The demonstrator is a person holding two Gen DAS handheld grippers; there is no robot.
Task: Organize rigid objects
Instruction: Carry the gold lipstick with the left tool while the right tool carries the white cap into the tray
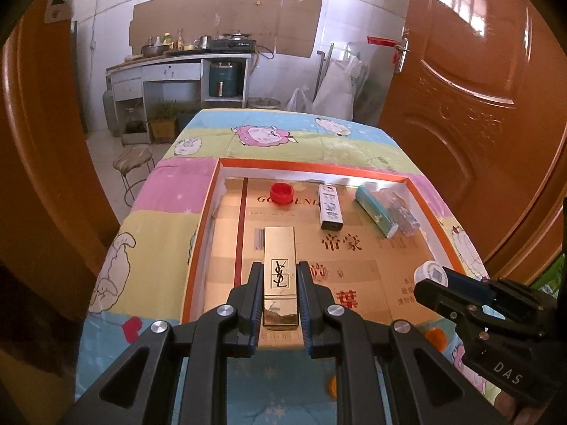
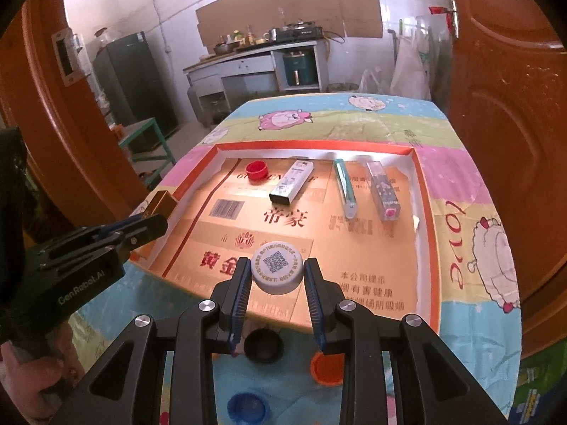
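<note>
1. Nearest you in the right wrist view, three loose caps lie on the patterned cloth of the surface (image 2: 471, 340): a blue cap (image 2: 247, 408), a black cap (image 2: 264, 345) and an orange cap (image 2: 327, 368).
2. Your right gripper (image 2: 277, 276) holds a white cap (image 2: 277, 271) with a QR code on top; its fingers are closed against the cap's sides, above the near edge of the orange-rimmed tray (image 2: 423, 191).
3. Your left gripper (image 1: 280, 283) clamps a gold lipstick case (image 1: 280, 269) marked YSL, fingers narrow on its two long sides, near the tray's (image 1: 203, 212) near-left part. Whether the case rests on the tray floor, you cannot tell.
4. Farther in, a silver-white box (image 2: 292, 181) lies mid-tray, pointing away from you.
5. To its right lie a teal box (image 2: 344, 186) and a clear plastic case (image 2: 382, 191), side by side.
6. At the far-left part of the tray sits a red cap (image 2: 257, 170).
7. Beyond the surface stand a counter with cookware (image 1: 198, 49) and a stool (image 1: 133, 163).
</note>
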